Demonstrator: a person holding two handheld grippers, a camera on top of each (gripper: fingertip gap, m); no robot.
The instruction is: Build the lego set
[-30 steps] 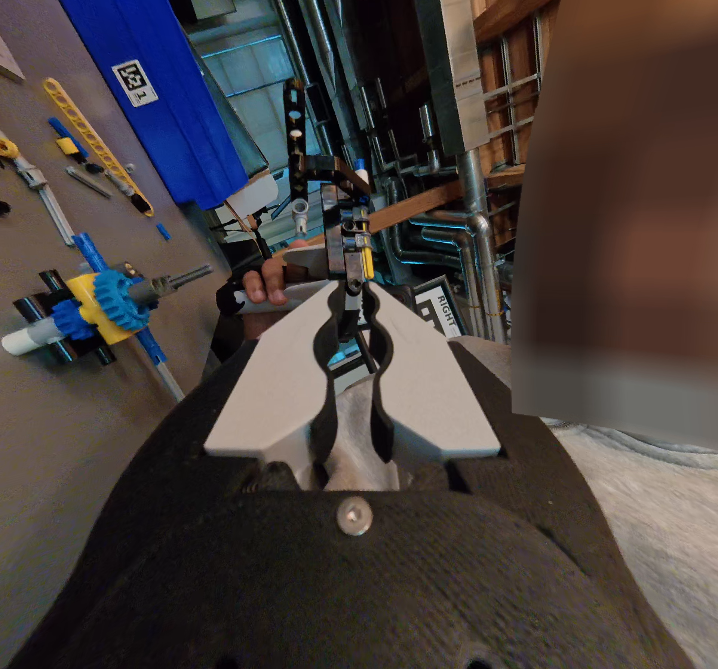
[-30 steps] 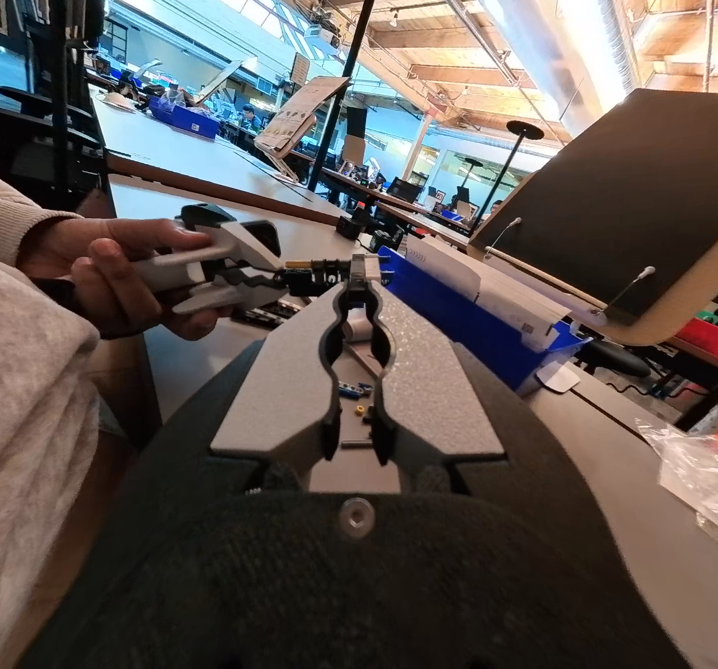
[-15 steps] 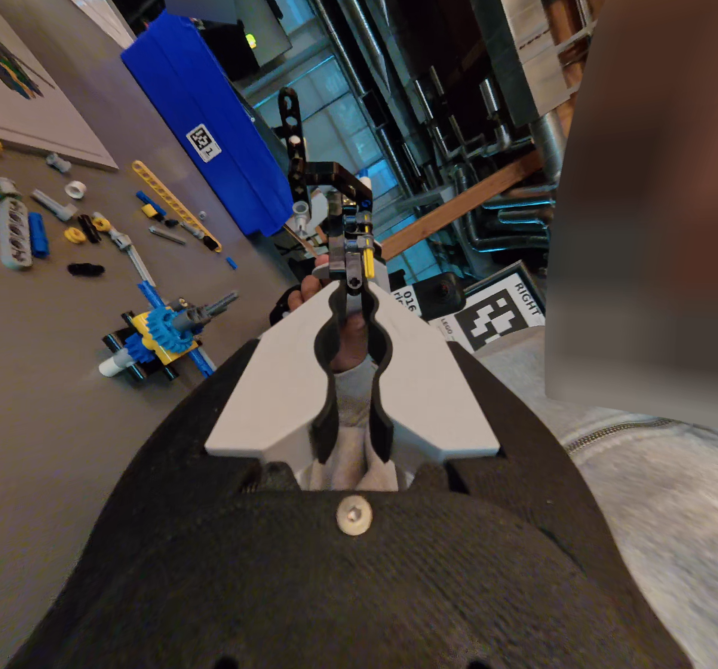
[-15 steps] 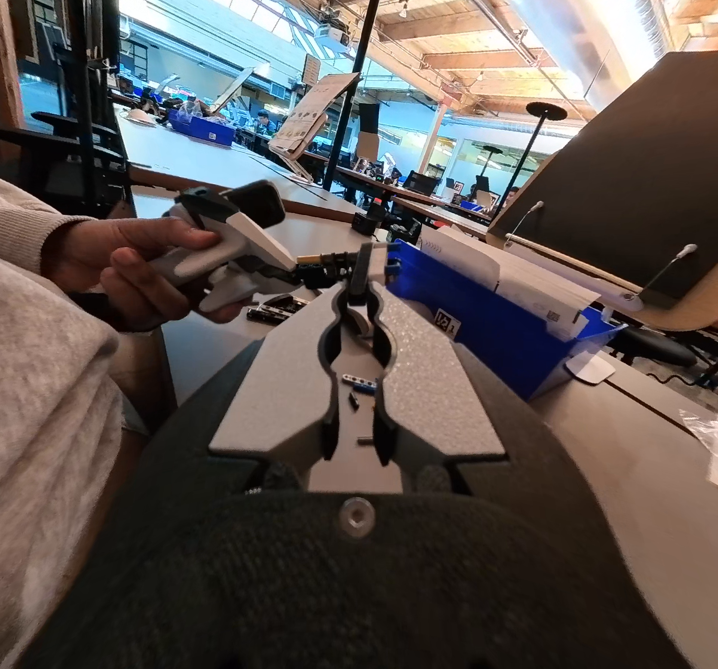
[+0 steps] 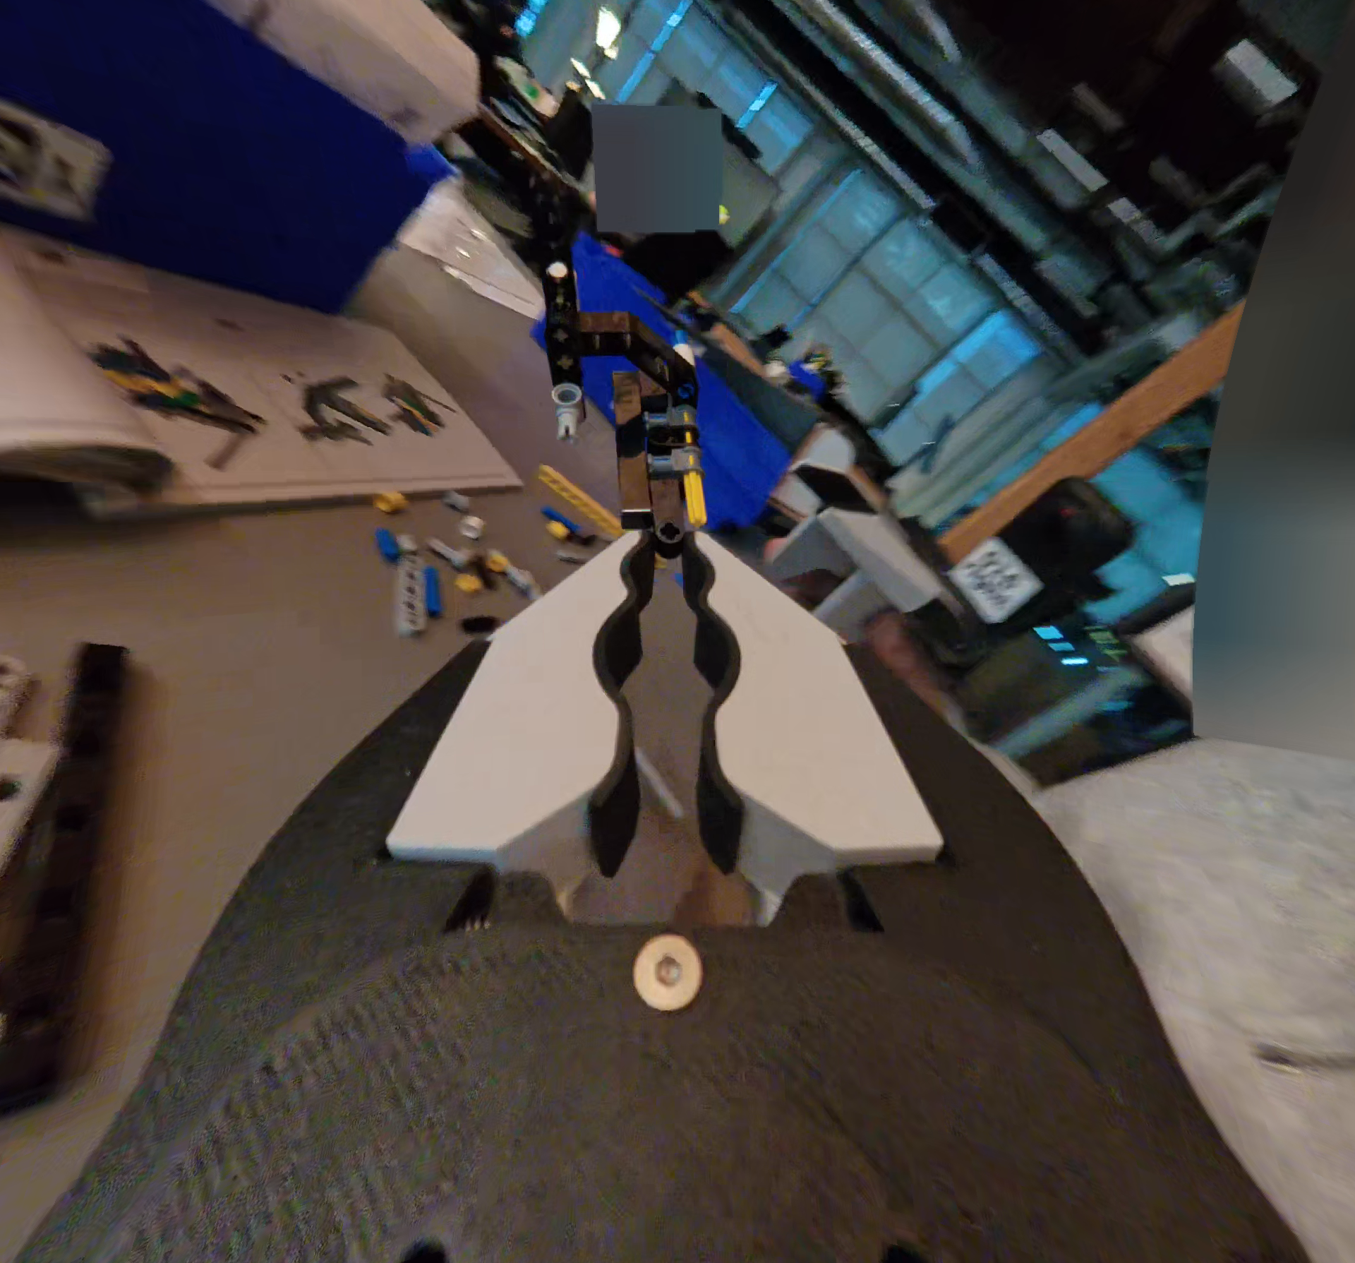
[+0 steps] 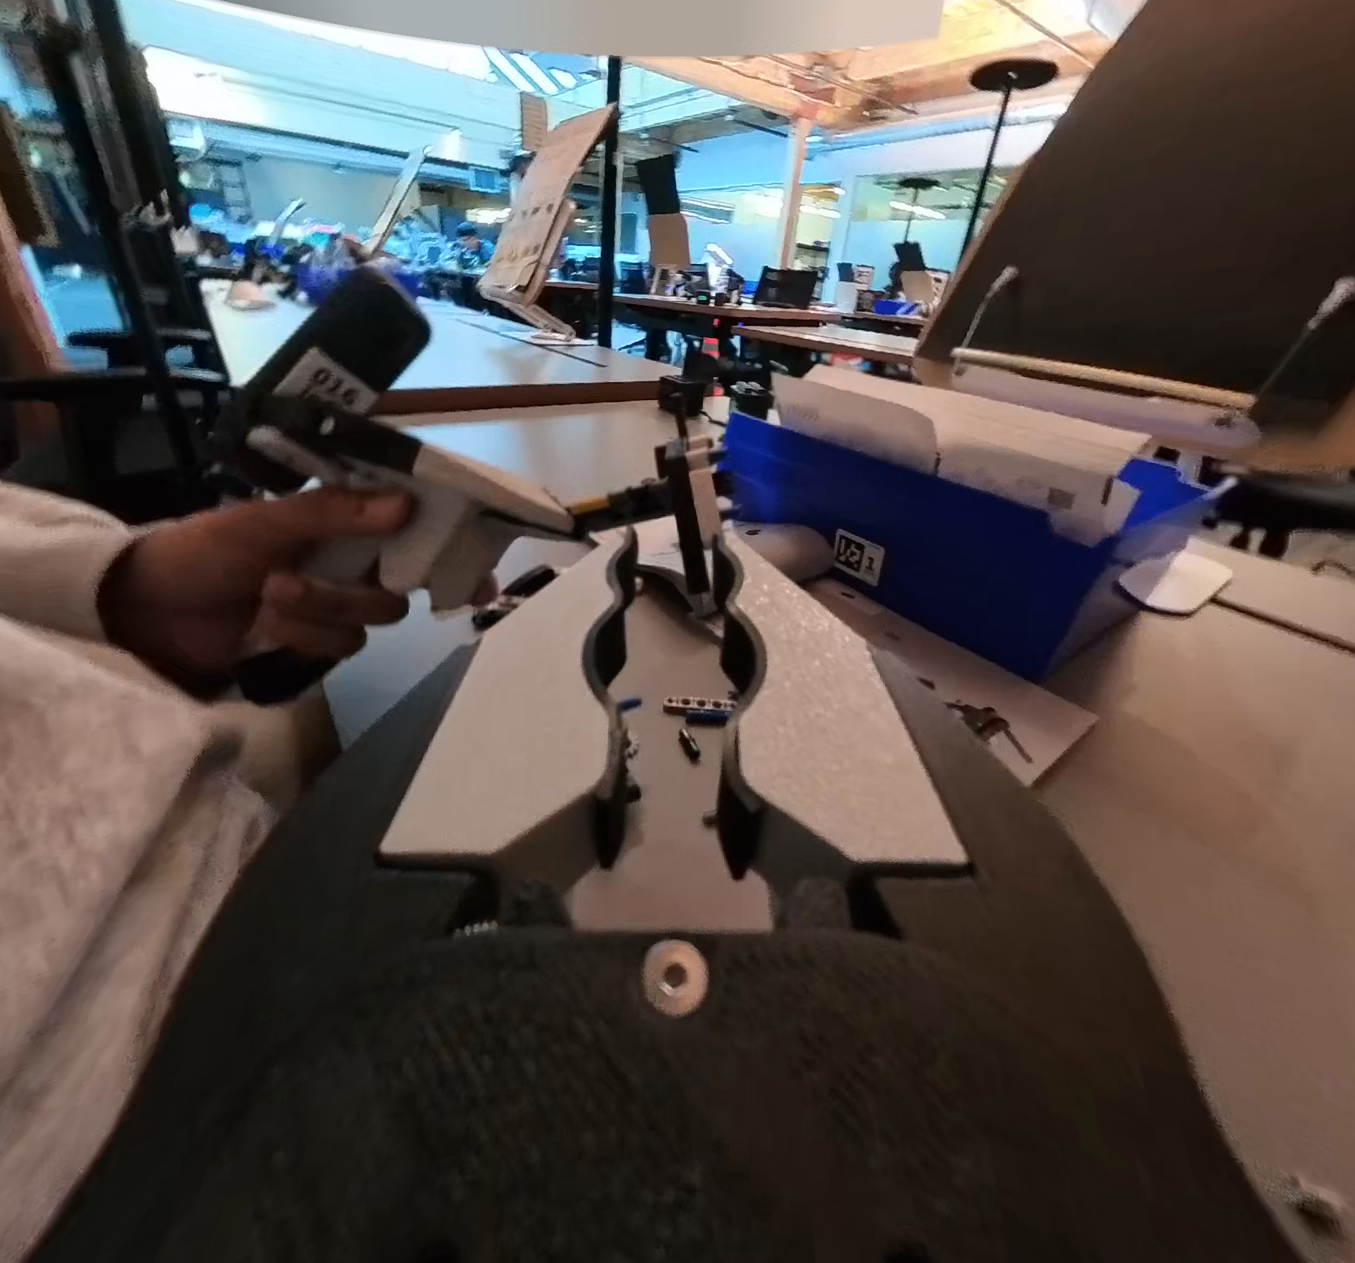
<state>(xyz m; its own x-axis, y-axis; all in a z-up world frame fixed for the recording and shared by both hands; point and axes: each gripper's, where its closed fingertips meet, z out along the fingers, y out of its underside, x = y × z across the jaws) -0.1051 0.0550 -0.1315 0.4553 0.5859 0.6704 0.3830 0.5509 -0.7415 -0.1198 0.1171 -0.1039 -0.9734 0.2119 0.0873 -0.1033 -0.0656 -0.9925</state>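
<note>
the left gripper (image 5: 666, 544) pinches a black lego assembly (image 5: 645, 421) at its fingertips. the right gripper (image 6: 671, 553) is parted and holds nothing.

Held up at the tips of the left claw (image 5: 666, 544): the lego assembly (image 5: 636, 413), reaching forward and away from the claw, clear of the counter (image 5: 242, 612). Scattered on the counter left of that claw's tips: loose lego pieces (image 5: 447, 568). Farther left and beyond those: an open instruction booklet (image 5: 242, 406), with a bin (image 5: 191, 171) behind it. Off to the right of the left claw, near its tips: the right claw (image 5: 843, 546). Ahead of the right claw (image 6: 674, 553), just beyond its tips: the same assembly (image 6: 685, 516), with the left claw (image 6: 469, 494) to the left. Below, between its fingers (image 6: 513, 714): small pieces (image 6: 696, 703) on the counter. Ahead and right: the bin (image 6: 953, 553).
</note>
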